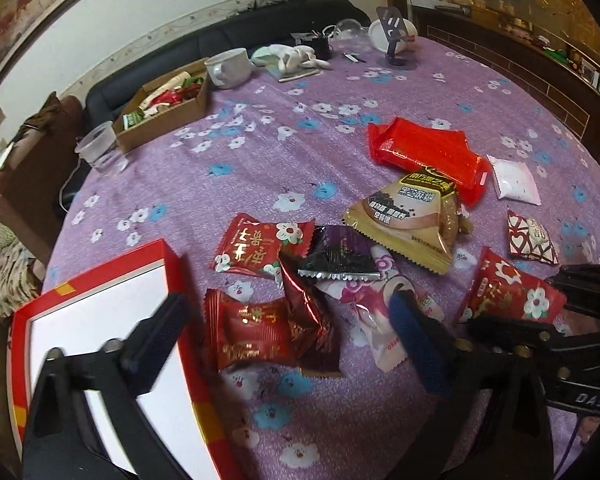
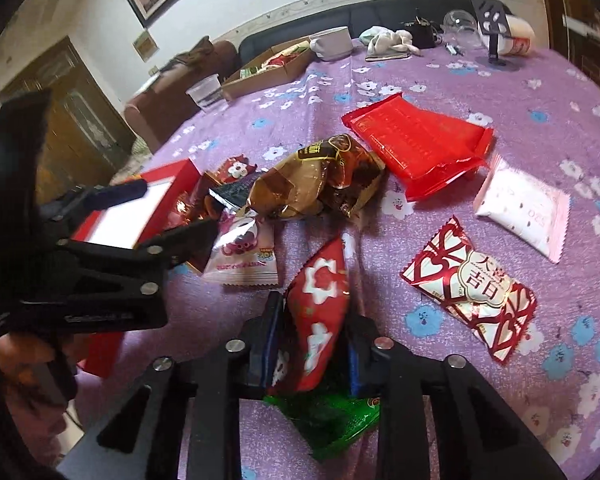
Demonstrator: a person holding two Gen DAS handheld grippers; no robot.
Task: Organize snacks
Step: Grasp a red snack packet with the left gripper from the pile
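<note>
My right gripper [image 2: 314, 320] is shut on a red packet with white flowers [image 2: 320, 312], held on edge above a green packet [image 2: 336, 416]. In the left wrist view the same gripper [image 1: 540, 300] and packet [image 1: 504, 288] show at the right. My left gripper [image 1: 288, 320] is open and low over the heap, its fingers either side of a red candy packet [image 1: 252, 332] and a dark red packet [image 1: 312, 320], touching neither. A red box with a white inside [image 1: 100, 344] lies under its left finger. A gold sesame bag [image 1: 408, 216] and a long red packet [image 1: 424, 152] lie beyond.
On the purple flowered tablecloth [image 1: 300, 148] lie a white-pink packet [image 2: 520, 208], a heart-patterned packet [image 2: 472, 280] and a pink bear packet [image 2: 244, 256]. Far left stand a cardboard box of snacks [image 1: 164, 120], a plastic cup [image 1: 100, 148] and a white mug [image 1: 230, 68]. The table edge runs close on the left.
</note>
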